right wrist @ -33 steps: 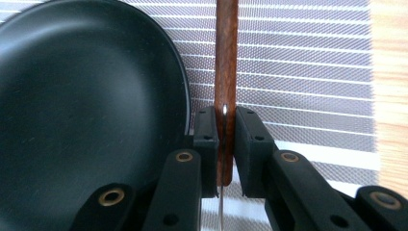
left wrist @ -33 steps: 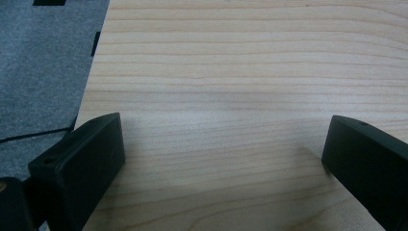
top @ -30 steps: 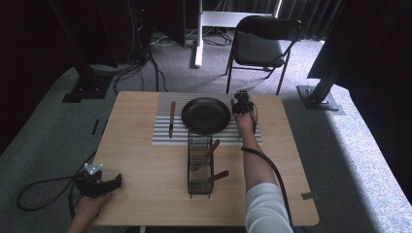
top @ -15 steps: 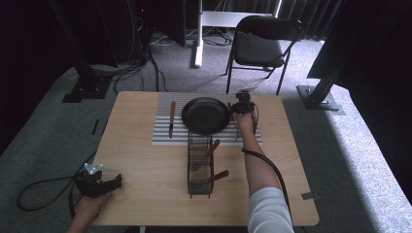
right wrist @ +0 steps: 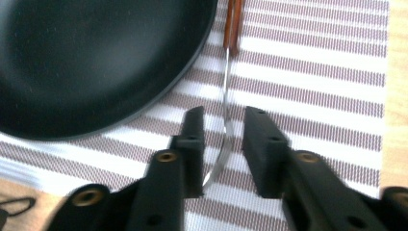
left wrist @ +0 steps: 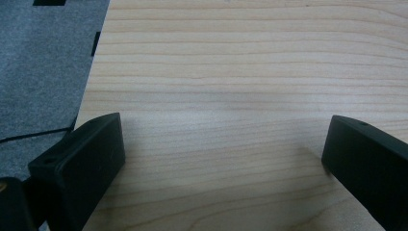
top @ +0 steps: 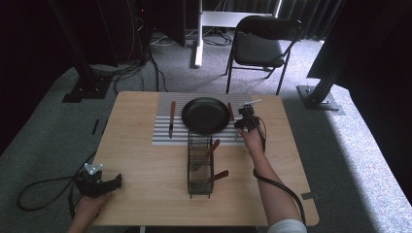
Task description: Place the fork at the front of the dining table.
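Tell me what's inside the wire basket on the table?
The wire basket holds two utensils with brown wooden handles sticking out, and something metal lower down. What kind they are is unclear: their ends sit behind the wires and look too small.

**Three cameras around the striped mat**

The high view looks forward and down from above the person's side, taking in the whole table (top: 145, 160), with the striped mat (top: 163, 133) toward its far edge and a chair (top: 257, 46) beyond.

The right gripper view sits very close over that mat (right wrist: 312, 91), facing down along its jaws at the pan (right wrist: 91, 57) rim. Both views share the mat and pan (top: 205, 115).

The left gripper view looks closely at bare tabletop (left wrist: 231, 72) well short of the mat, at the near left corner.
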{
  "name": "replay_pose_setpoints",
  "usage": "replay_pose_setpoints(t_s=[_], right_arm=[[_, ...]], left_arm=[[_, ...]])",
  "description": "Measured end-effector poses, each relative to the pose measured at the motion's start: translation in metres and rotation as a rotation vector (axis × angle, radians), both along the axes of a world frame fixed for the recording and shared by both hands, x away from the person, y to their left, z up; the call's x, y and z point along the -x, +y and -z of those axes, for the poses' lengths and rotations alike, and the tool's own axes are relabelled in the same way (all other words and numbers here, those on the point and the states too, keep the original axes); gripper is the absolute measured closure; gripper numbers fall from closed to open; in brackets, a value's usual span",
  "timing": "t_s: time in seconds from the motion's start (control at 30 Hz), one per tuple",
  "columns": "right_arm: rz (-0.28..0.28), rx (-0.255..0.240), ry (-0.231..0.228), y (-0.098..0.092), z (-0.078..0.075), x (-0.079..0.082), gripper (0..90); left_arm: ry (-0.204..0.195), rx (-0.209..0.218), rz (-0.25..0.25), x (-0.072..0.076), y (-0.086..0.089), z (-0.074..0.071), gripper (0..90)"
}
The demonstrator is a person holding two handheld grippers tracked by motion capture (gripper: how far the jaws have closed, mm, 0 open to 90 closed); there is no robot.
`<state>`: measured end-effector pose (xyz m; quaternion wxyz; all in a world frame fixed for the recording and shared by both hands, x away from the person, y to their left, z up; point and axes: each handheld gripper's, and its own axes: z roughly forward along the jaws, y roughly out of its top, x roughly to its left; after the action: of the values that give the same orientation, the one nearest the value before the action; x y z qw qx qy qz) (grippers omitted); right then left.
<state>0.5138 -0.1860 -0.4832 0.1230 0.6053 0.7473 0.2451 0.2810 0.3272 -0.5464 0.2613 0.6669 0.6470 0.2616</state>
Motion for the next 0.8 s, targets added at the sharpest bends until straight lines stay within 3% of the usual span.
replay_pose_setpoints(t_s=[0.23,0.47,0.53,0.6,0.8], right_arm=[[0.032,-0.019,0.032,-0.009,0.013,0.0,78.4],[0.06,-0.1,0.01,-0.014,0.013,0.0,76.6],[0.042,-0.094,0.018,-0.01,0.013,-0.001,76.5],[0.028,-0.057,0.025,-0.006,0.015,-0.001,77.3],[0.073,-0.04,0.037,-0.016,0.02,0.0,77.8]], left_arm=[[-0.001,0.001,-0.001,0.0,0.0,0.0,1.1],[0.0,0.0,0.0,0.0,0.0,0.0,1.1],[-0.001,0.001,-0.001,0.0,0.0,0.0,1.1],[-0.001,0.001,-0.001,0.0,0.0,0.0,1.1],[0.0,0.001,-0.001,0.0,0.0,0.0,1.1]])
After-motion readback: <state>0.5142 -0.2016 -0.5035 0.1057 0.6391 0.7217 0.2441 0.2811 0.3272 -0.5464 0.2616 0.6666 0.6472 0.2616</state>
